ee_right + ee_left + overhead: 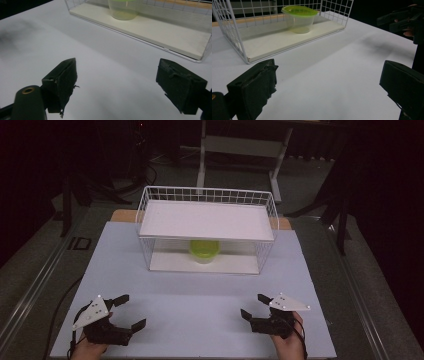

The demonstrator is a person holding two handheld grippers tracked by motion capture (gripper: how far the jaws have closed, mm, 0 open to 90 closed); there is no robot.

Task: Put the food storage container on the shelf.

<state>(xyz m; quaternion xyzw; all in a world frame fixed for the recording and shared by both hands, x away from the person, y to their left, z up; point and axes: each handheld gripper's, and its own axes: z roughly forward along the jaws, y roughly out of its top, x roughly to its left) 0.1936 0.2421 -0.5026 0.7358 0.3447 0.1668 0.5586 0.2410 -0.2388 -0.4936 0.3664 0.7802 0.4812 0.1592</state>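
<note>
A clear plastic tub with a green lid [204, 250] [299, 18] [123, 8] stands upright on the lower shelf of a white wire rack [147, 205] [233, 37]. In the high view the rack's upper shelf [207, 220] covers most of the tub. My left gripper [133, 310] [328, 82] rests near the table's front left, open, nothing between its jaws. My right gripper [254, 306] [116, 77] is near the front right, also open and holding nothing. The right gripper [394, 21] also appears far off in the left gripper view.
The white table top [200, 295] spreads between the grippers and the rack. A strip of wooden board [120, 215] shows behind the rack. Dark floor, a cable [62, 295] and the legs of a white stand [202, 165] lie beyond the table.
</note>
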